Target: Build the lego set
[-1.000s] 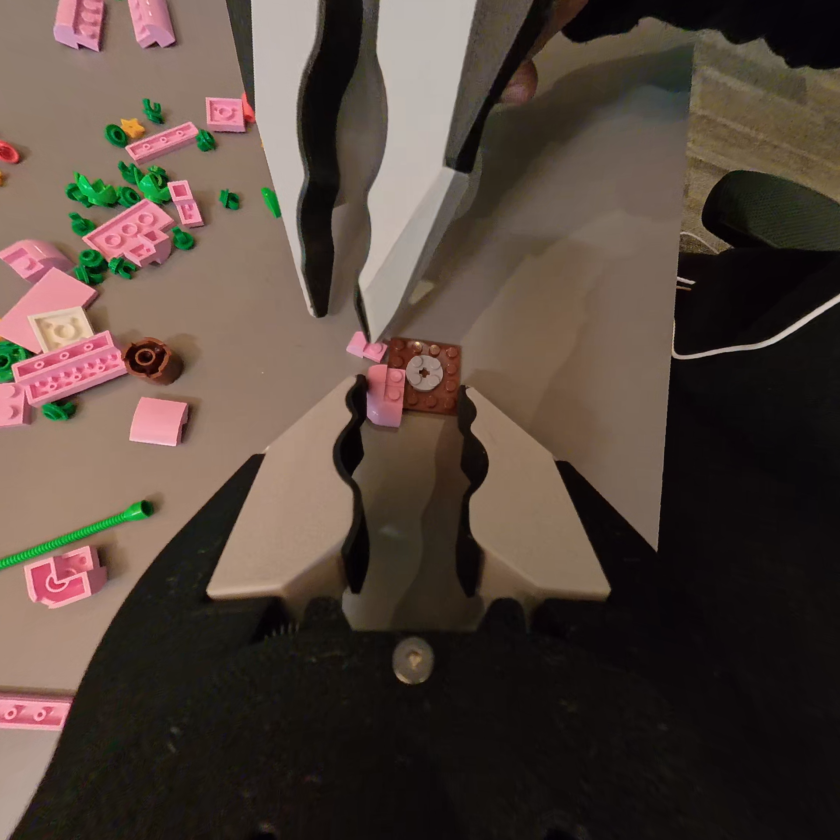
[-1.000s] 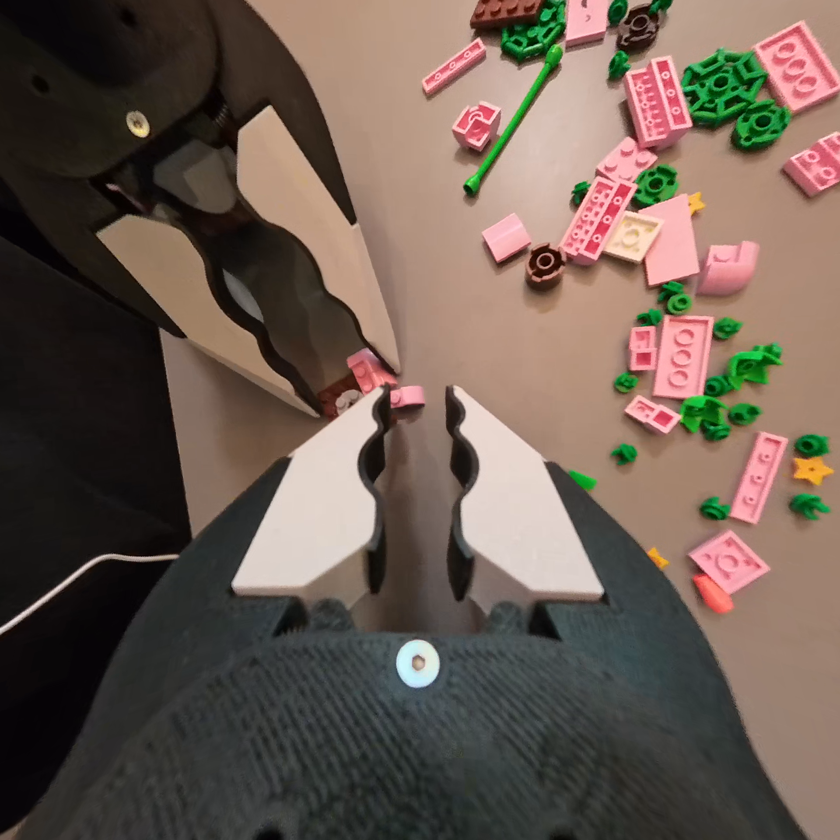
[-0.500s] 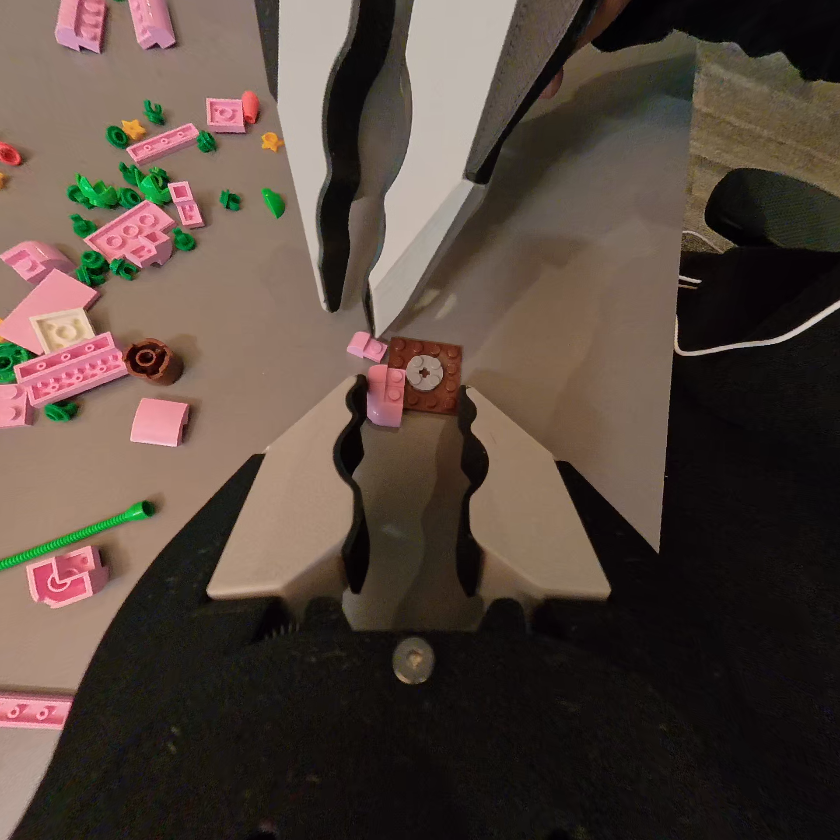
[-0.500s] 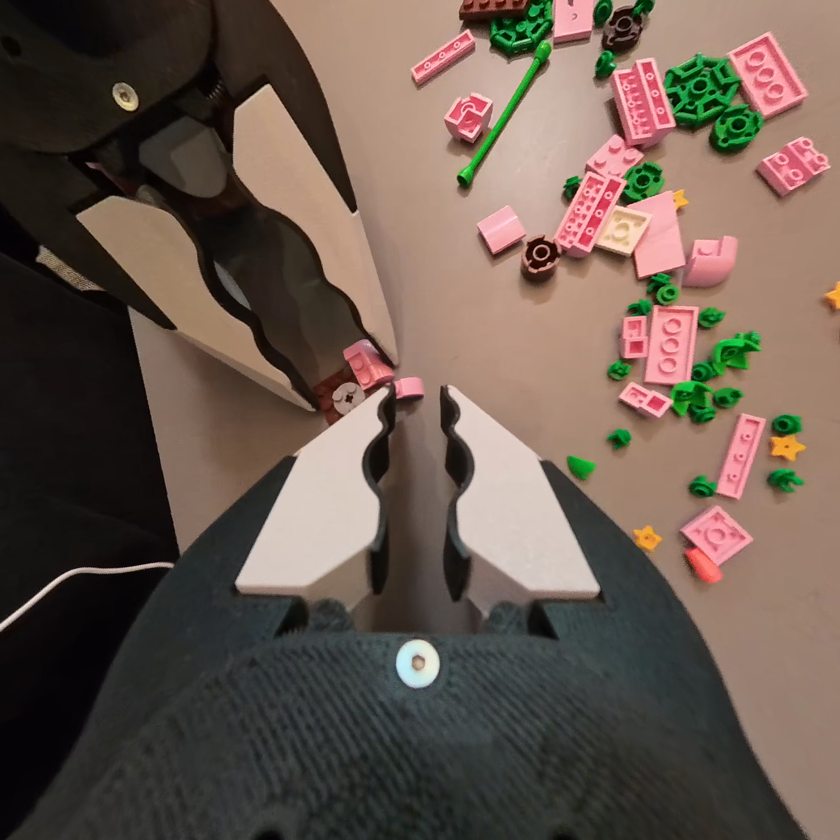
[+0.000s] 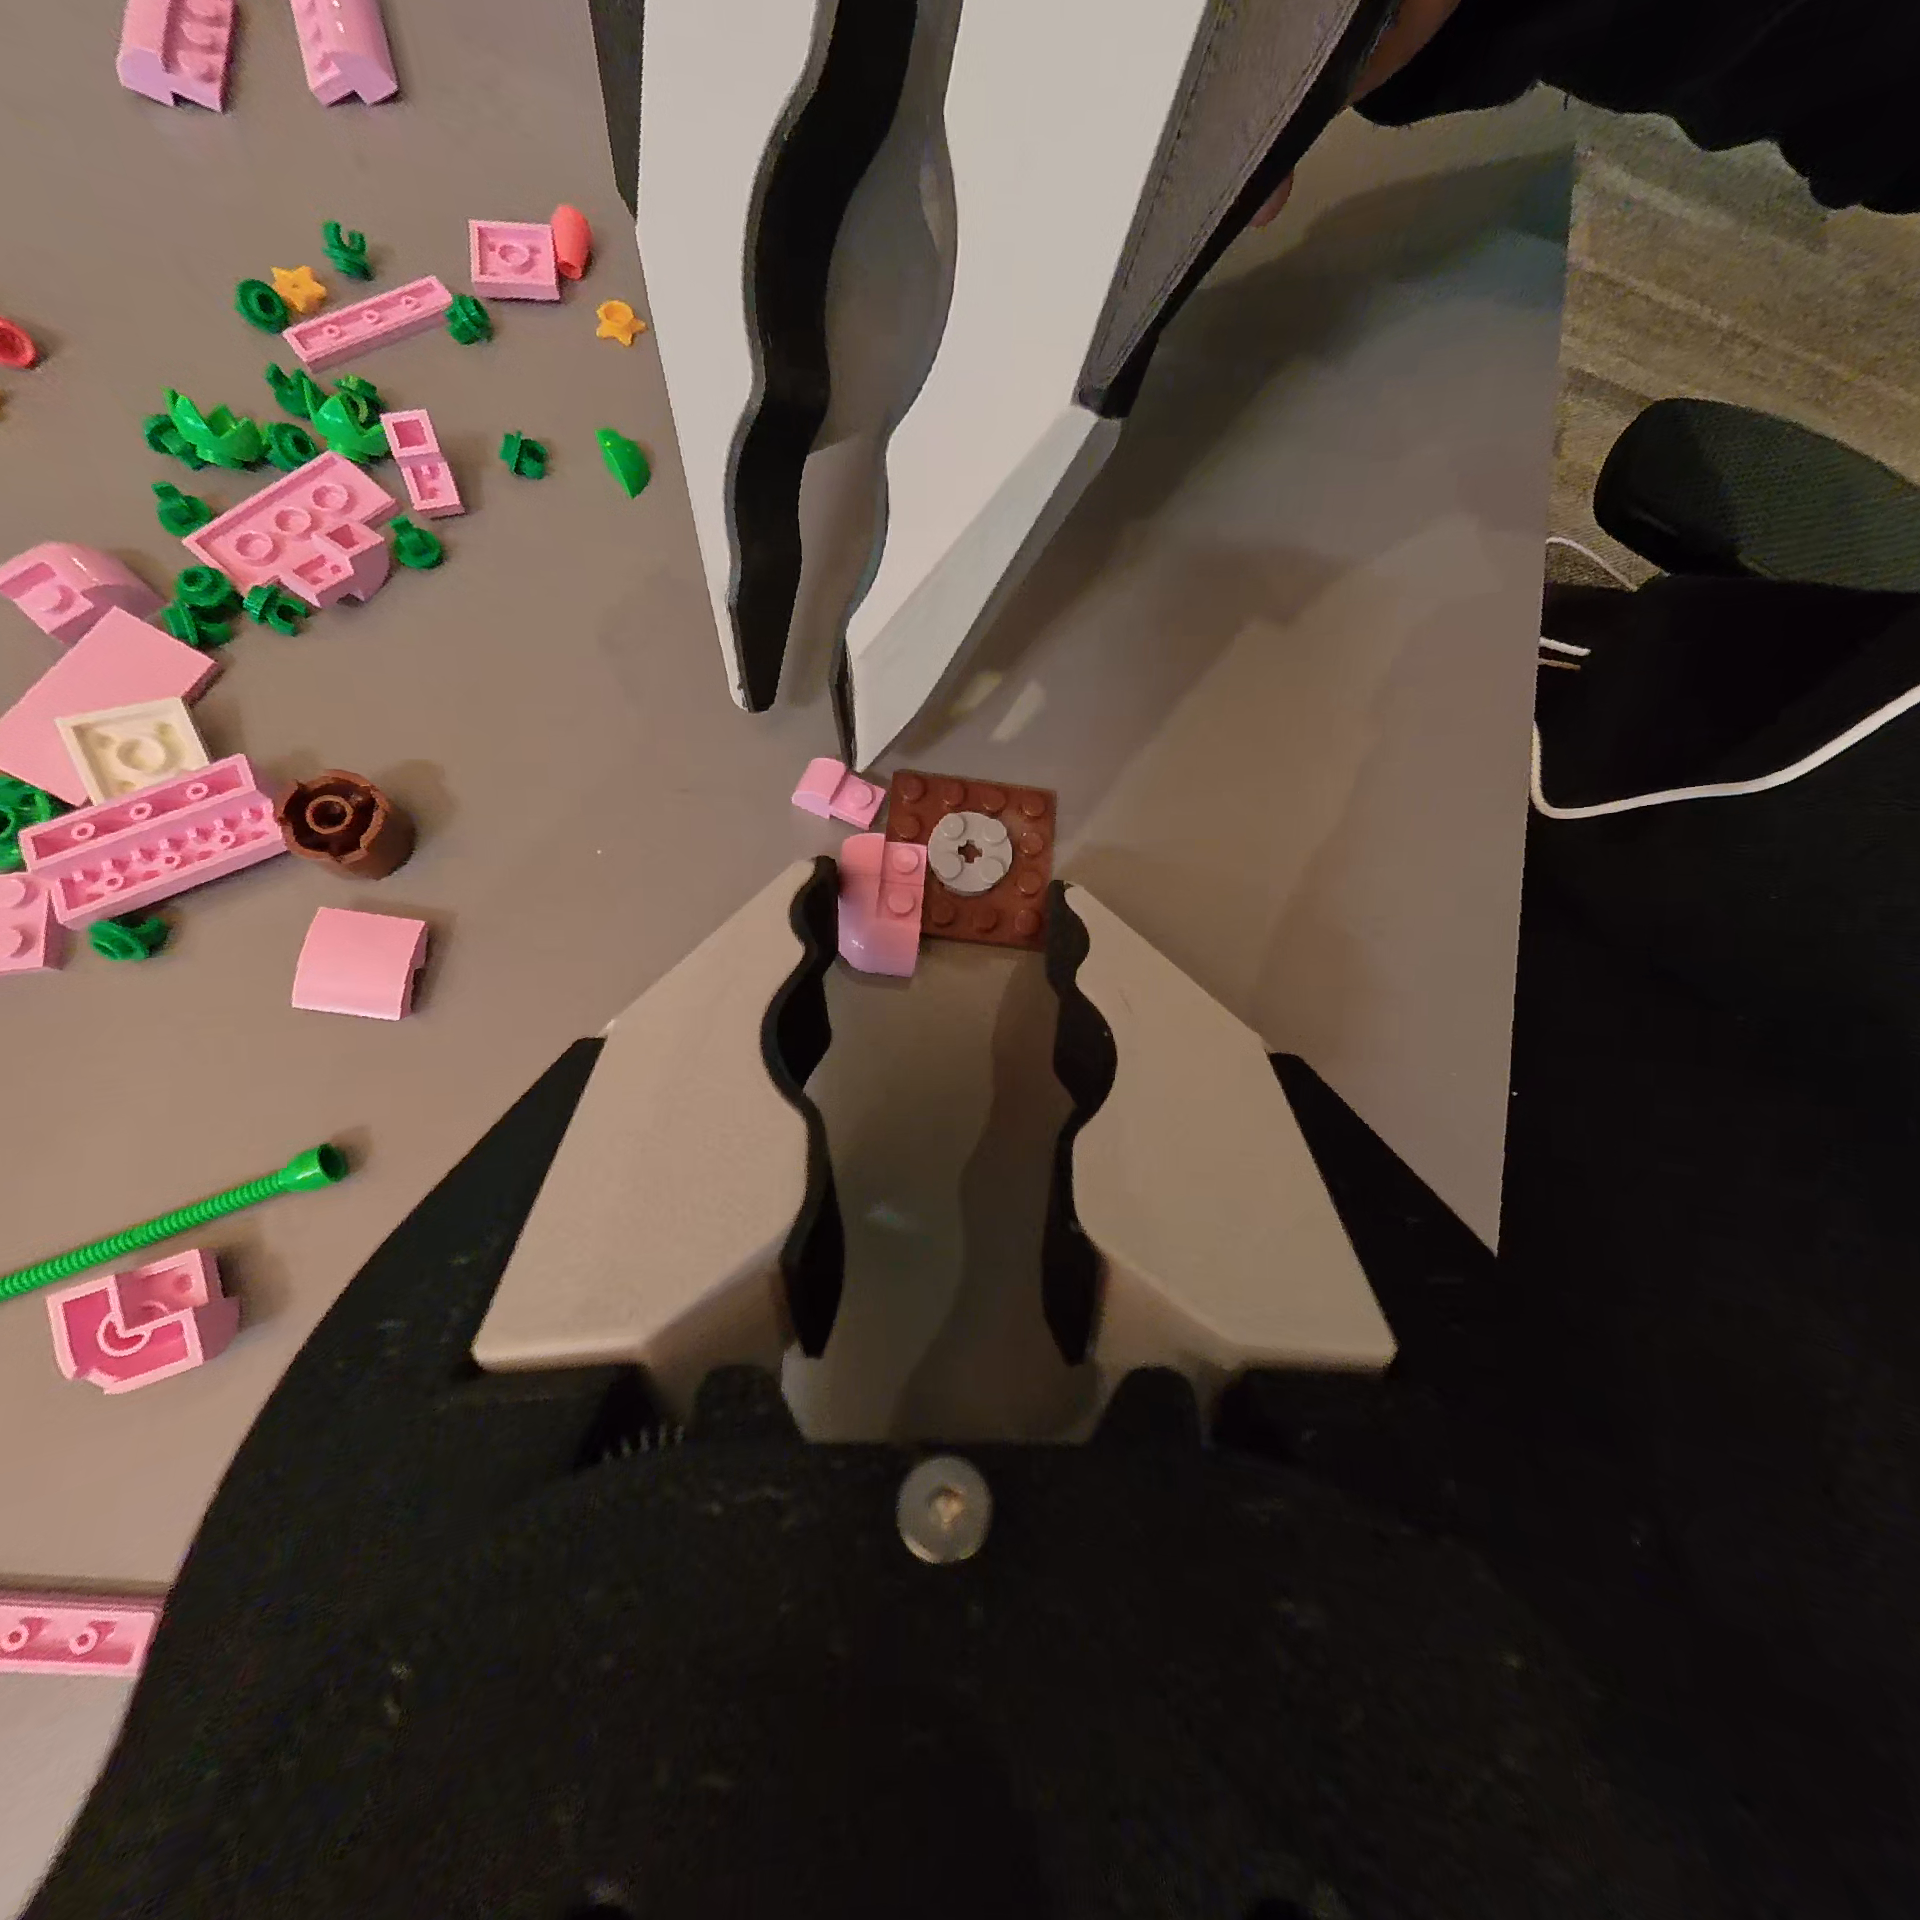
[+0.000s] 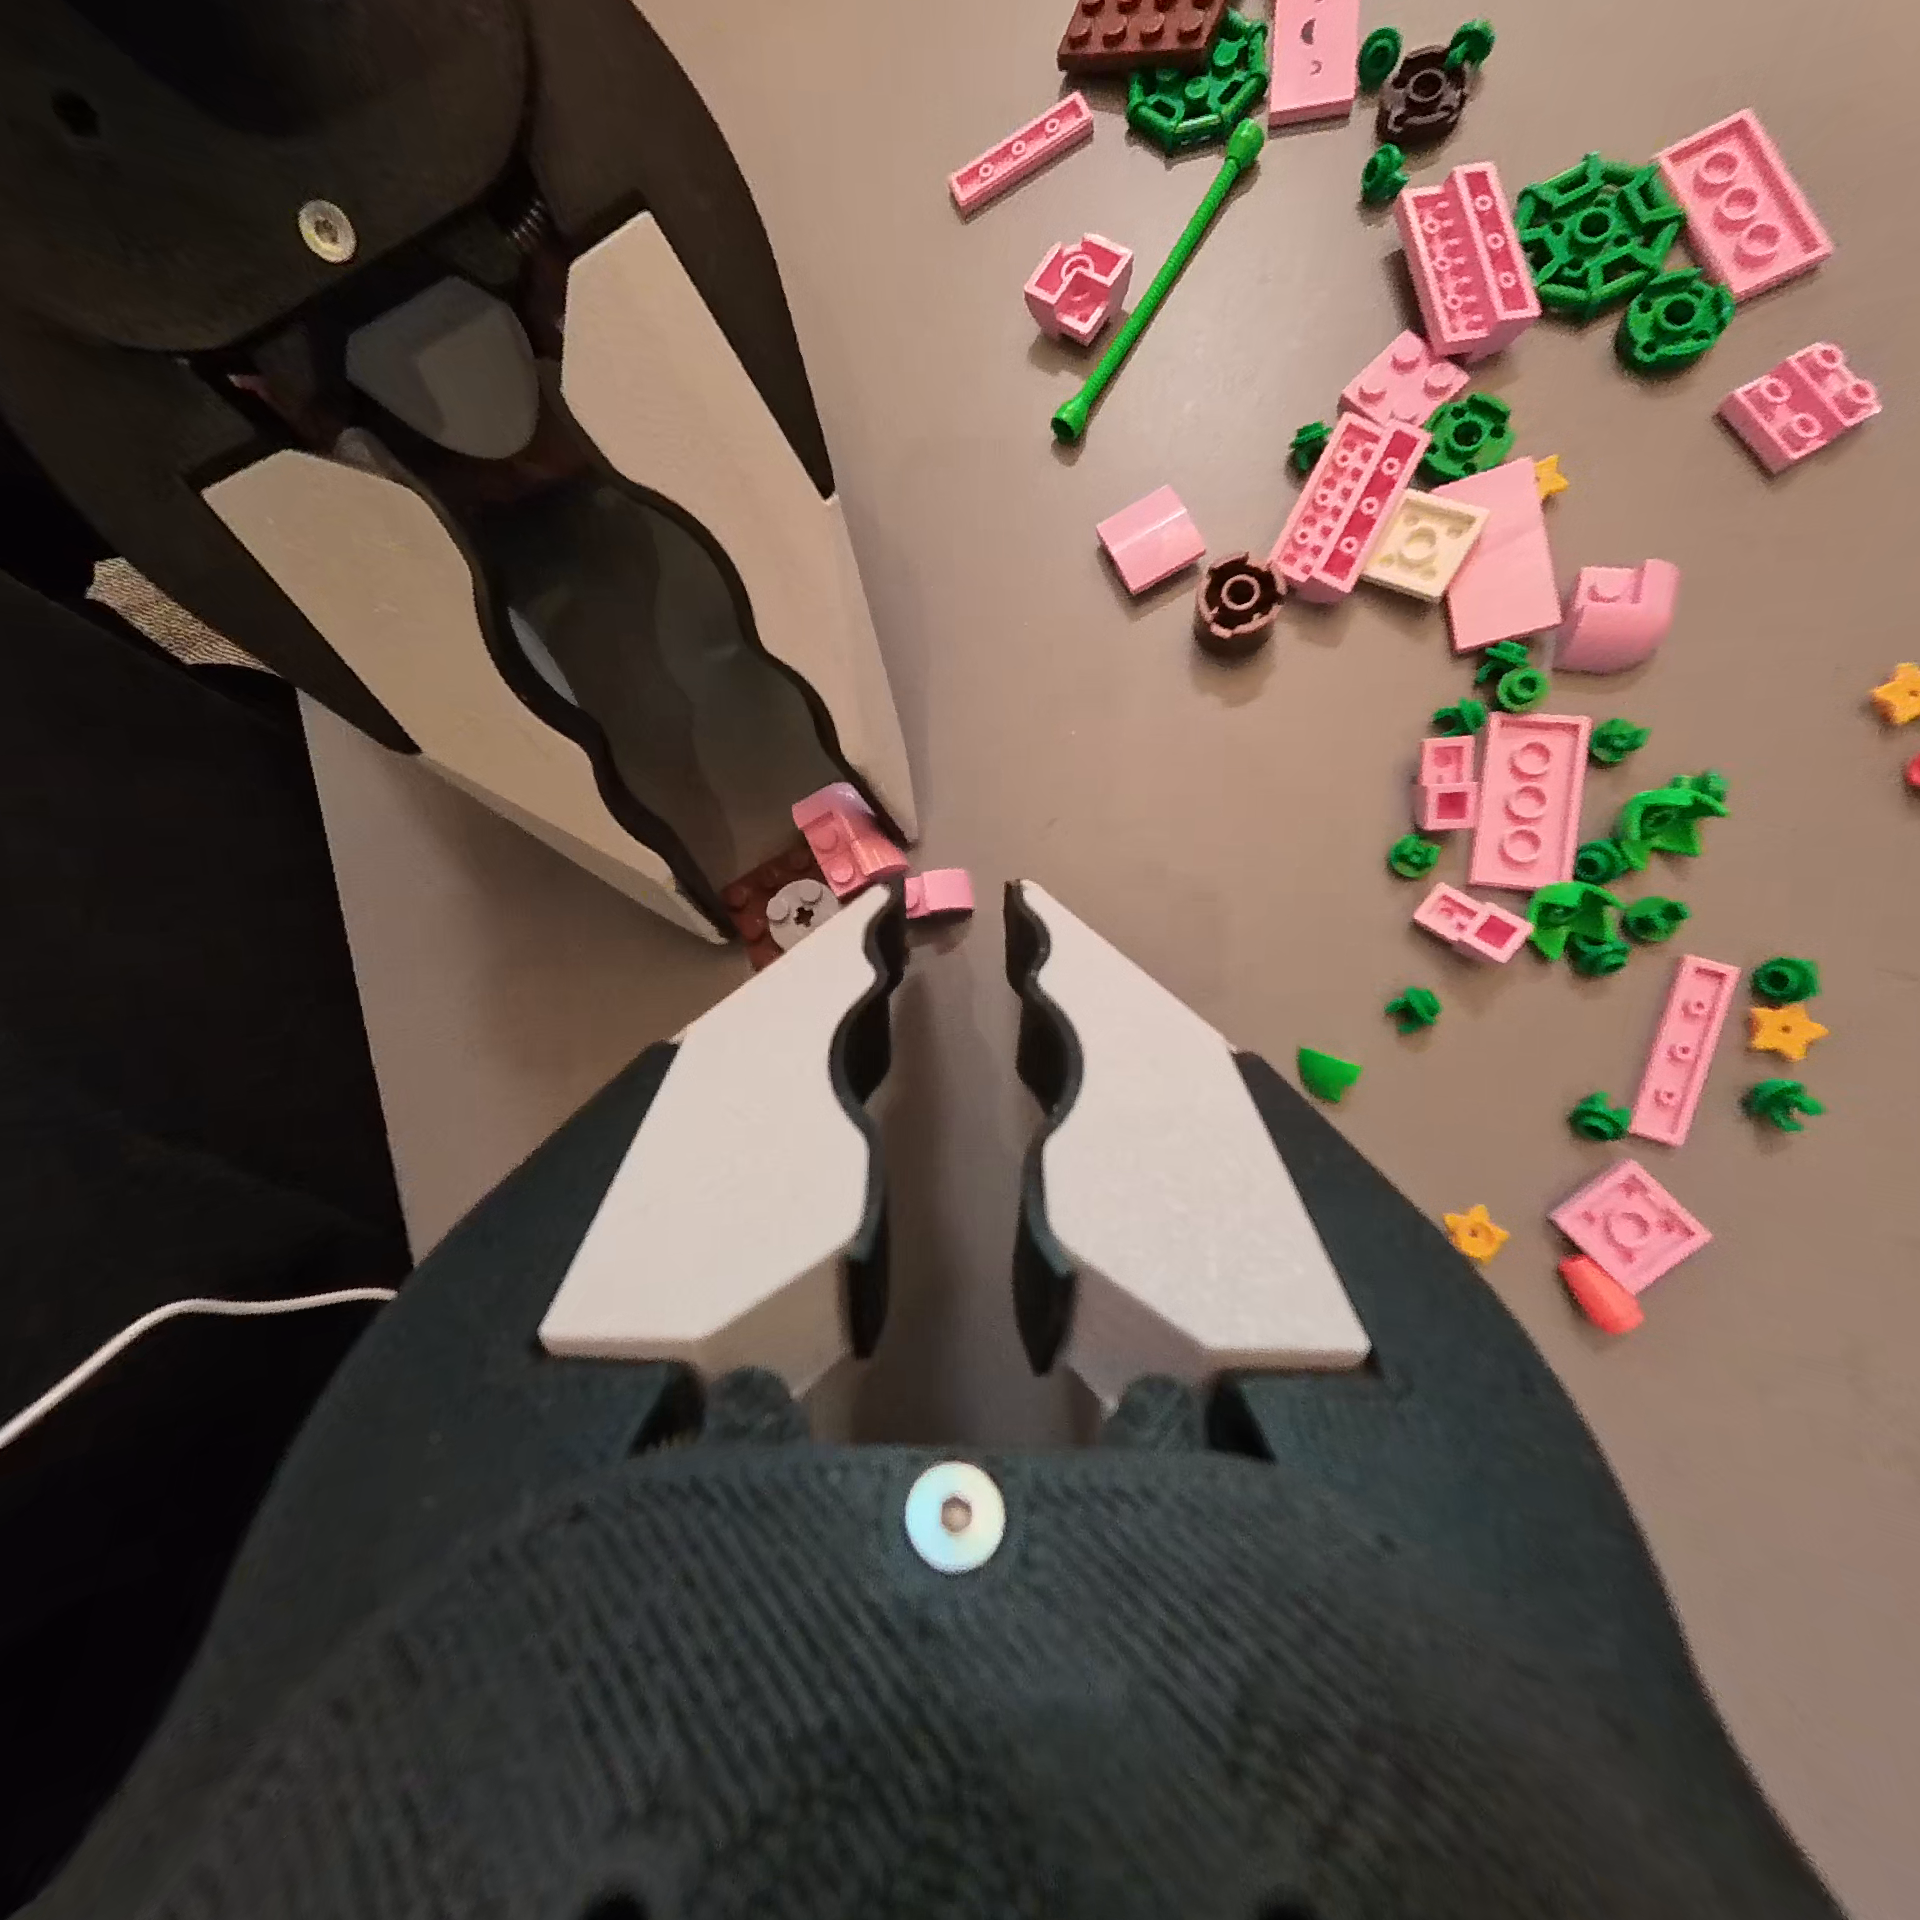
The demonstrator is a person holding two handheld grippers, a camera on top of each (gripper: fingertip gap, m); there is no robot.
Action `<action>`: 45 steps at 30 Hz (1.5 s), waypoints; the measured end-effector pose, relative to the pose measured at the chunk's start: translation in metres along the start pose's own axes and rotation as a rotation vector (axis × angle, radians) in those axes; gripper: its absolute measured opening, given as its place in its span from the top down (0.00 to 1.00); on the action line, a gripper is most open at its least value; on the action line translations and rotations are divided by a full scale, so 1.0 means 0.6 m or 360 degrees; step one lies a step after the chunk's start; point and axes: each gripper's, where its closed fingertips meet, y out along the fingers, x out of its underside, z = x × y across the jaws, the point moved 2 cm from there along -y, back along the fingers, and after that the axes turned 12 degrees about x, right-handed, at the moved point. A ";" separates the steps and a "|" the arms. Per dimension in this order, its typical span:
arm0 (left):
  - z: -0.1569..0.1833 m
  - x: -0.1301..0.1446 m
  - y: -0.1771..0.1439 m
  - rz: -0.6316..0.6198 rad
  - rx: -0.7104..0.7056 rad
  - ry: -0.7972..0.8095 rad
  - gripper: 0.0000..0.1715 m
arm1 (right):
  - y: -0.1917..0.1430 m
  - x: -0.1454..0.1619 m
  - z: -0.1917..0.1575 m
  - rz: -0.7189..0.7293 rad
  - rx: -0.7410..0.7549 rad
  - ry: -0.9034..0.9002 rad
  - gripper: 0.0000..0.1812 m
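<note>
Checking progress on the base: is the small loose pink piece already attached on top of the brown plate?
No. The small pink piece lies on the table just off the brown plate's corner.

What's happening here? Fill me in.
A person is building a lego set with two hand-held tongs. The left tongs grip a small assembly: a brown plate with a grey round piece on top and a pink brick at one edge. The right tongs are open, their tips at a small loose pink piece lying on the table beside the assembly. Most pink and green parts lie scattered, unused.
</note>
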 end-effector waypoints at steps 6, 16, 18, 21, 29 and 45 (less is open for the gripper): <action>0.000 0.000 0.000 -0.0003 -0.0006 0.0006 0.78 | 0.004 0.006 0.004 -0.0022 -0.0038 0.0003 0.91; 0.000 0.000 0.000 0.0002 0.0004 -0.0002 0.78 | 0.017 0.005 -0.006 -0.0077 -0.0110 -0.0029 0.94; 0.000 0.000 0.000 0.0001 0.0004 -0.0001 0.78 | 0.017 0.004 -0.010 -0.0082 -0.0143 -0.0016 0.95; 0.000 0.000 0.000 0.0004 0.0010 -0.0007 0.78 | 0.016 0.005 -0.009 -0.0089 -0.0149 -0.0026 0.96; 0.000 0.000 -0.001 0.0006 0.0011 -0.0008 0.78 | -0.003 0.000 -0.015 -0.0072 -0.0262 -0.0071 0.96; 0.001 -0.007 -0.009 0.0067 -0.0030 0.0034 0.79 | 0.006 -0.010 -0.007 -0.0112 -0.0172 -0.0218 0.93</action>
